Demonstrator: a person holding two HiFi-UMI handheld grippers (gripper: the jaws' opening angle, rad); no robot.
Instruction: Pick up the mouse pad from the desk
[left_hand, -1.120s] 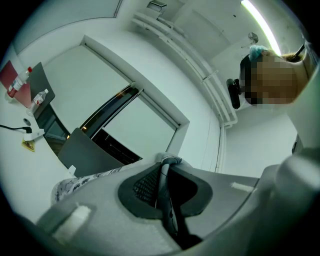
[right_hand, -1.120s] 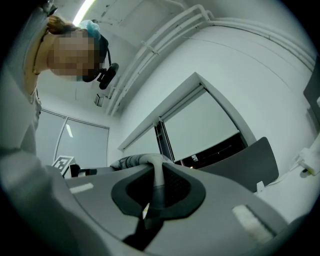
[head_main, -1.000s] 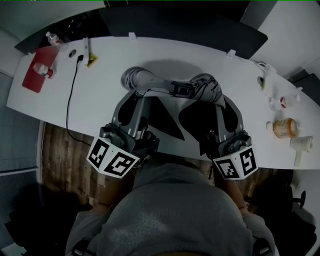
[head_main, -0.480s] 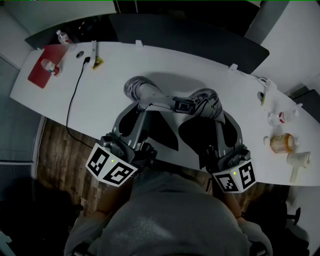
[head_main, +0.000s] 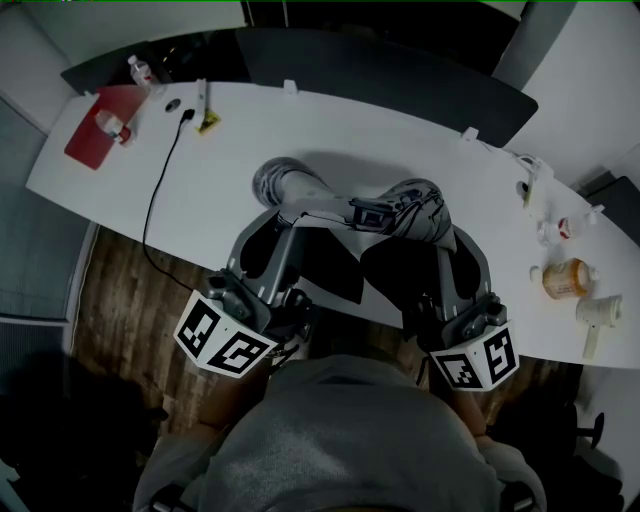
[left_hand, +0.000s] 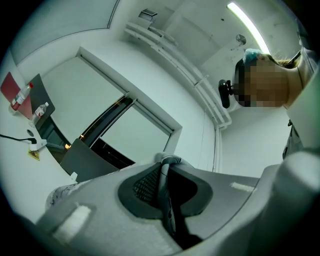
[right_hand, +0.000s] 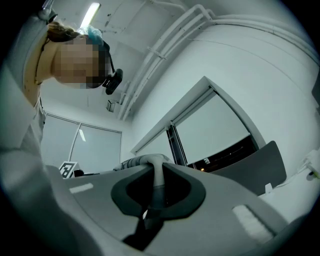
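Both grippers, left gripper (head_main: 288, 213) and right gripper (head_main: 442, 240), drew back toward 6 o'clock in the head view; their marker cubes sat lower in frame than a second earlier. The mouse pad (head_main: 420, 208) came back with them, leaving more bare desk (head_main: 220, 170) beyond it at 12 o'clock. The view itself swung: the red flat thing (head_main: 95, 138) at 10 o'clock slid toward 3 o'clock, the orange bottle (head_main: 568, 278) dropped toward 6 o'clock. More wood floor (head_main: 120, 310) showed at 8 o'clock.
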